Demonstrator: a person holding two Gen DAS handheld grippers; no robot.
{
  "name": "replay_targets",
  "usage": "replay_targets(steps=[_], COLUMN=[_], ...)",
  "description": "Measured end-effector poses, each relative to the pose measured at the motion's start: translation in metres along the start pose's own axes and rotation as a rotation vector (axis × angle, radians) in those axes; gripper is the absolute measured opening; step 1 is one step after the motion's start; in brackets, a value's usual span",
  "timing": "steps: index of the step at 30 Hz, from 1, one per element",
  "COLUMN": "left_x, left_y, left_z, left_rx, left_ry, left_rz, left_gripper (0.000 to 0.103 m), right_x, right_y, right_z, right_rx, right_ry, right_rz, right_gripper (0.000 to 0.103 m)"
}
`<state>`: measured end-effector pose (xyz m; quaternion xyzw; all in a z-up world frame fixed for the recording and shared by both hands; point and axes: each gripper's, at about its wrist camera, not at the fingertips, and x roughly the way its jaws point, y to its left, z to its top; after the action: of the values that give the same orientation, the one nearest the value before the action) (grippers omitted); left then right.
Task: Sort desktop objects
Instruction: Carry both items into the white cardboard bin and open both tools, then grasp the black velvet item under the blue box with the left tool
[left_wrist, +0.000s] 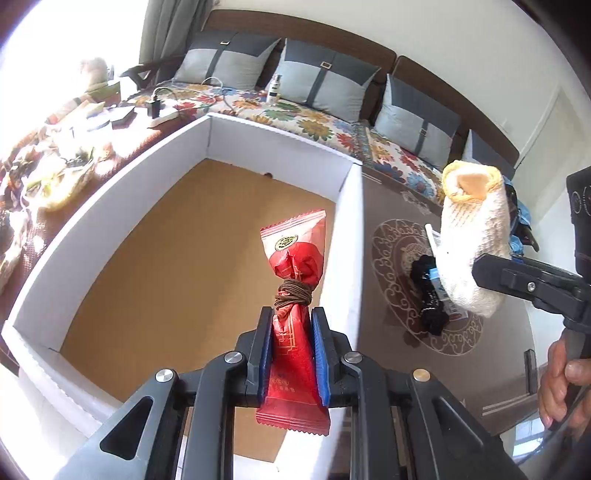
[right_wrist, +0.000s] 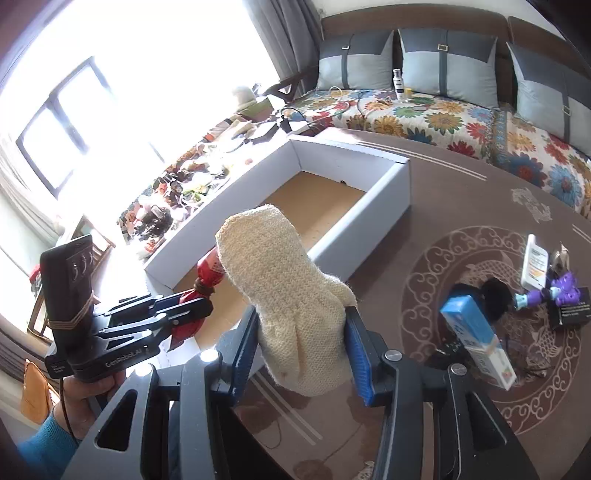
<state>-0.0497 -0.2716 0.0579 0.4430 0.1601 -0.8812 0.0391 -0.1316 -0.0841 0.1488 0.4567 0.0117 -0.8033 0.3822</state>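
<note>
Above the white cardboard box (left_wrist: 110, 236) with its brown fibreboard floor, the left tool (left_wrist: 290, 350) clamps a crinkly red foil sachet (left_wrist: 295, 295) bound with brown cord. Right of the box, the right tool (right_wrist: 301, 350) grips a nubbly cream knitted glove (right_wrist: 291, 295) over the patterned brown table (right_wrist: 461, 192).

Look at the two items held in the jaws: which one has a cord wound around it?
The red packet in the left gripper: brown cord binds its middle. The cream knitted glove in the right gripper has none.

Brown table (right_wrist: 461, 192) bears white box (right_wrist: 391, 206), toothpaste carton (right_wrist: 476, 332).
</note>
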Motion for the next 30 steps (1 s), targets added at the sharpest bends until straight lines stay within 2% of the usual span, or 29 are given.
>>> replay_targets(steps=[3, 6, 7, 8, 9, 10, 12, 13, 17, 20, 24, 25, 27, 30], left_x=[0.018, 0.031, 0.033, 0.034, 0.031, 0.029, 0.022, 0.021, 0.007, -0.003, -0.008, -0.006, 0.009, 0.053], left_y=[0.034, 0.053, 0.057, 0.059, 0.060, 0.059, 0.053, 0.049, 0.019, -0.028, -0.102, -0.121, -0.156, -0.192], left_z=[-0.007, -0.020, -0.023, -0.027, -0.032, -0.034, -0.036, -0.035, -0.035, -0.034, -0.049, -0.055, -0.072, -0.104], left_rx=[-0.019, -0.037, -0.046, -0.056, -0.069, -0.078, -0.081, -0.080, -0.047, 0.029, 0.152, 0.182, 0.236, 0.284], left_ry=[0.064, 0.123, 0.136, 0.141, 0.134, 0.116, 0.075, 0.061, -0.008, -0.046, -0.070, -0.065, -0.022, 0.075], left_rz=[0.096, 0.154, 0.175, 0.188, 0.190, 0.187, 0.192, 0.195, 0.151, 0.095, -0.039, -0.074, -0.134, -0.153], left_gripper=[0.019, 0.024, 0.032, 0.040, 0.057, 0.071, 0.076, 0.076, 0.077, 0.077, 0.077, 0.078, 0.092, 0.094], right_x=[0.052, 0.100, 0.114, 0.126, 0.131, 0.133, 0.122, 0.112, 0.069, 0.035, -0.001, -0.010, -0.023, -0.043], right_y=[0.042, 0.069, 0.073, 0.075, 0.075, 0.074, 0.066, 0.060, 0.032, -0.002, -0.066, -0.085, -0.121, -0.170], right_z=[0.016, 0.017, 0.015, 0.013, 0.008, 0.005, 0.000, -0.002, -0.017, -0.044, -0.097, -0.112, -0.142, -0.184], right_rx=[-0.018, -0.066, -0.061, -0.052, -0.041, -0.030, -0.004, 0.005, -0.013, -0.059, -0.051, -0.030, 0.024, 0.148], right_ry=[0.032, 0.066, 0.085, 0.108, 0.120, 0.108, 0.058, 0.034, -0.060, -0.129, -0.163, -0.160, -0.141, -0.099], right_rz=[0.048, 0.007, 0.000, -0.011, -0.026, -0.033, -0.023, -0.024, -0.075, -0.195, -0.358, -0.396, -0.473, -0.548], right_gripper=[0.046, 0.049, 0.050, 0.056, 0.064, 0.067, 0.082, 0.085, 0.089, 0.095, 0.096, 0.096, 0.096, 0.096])
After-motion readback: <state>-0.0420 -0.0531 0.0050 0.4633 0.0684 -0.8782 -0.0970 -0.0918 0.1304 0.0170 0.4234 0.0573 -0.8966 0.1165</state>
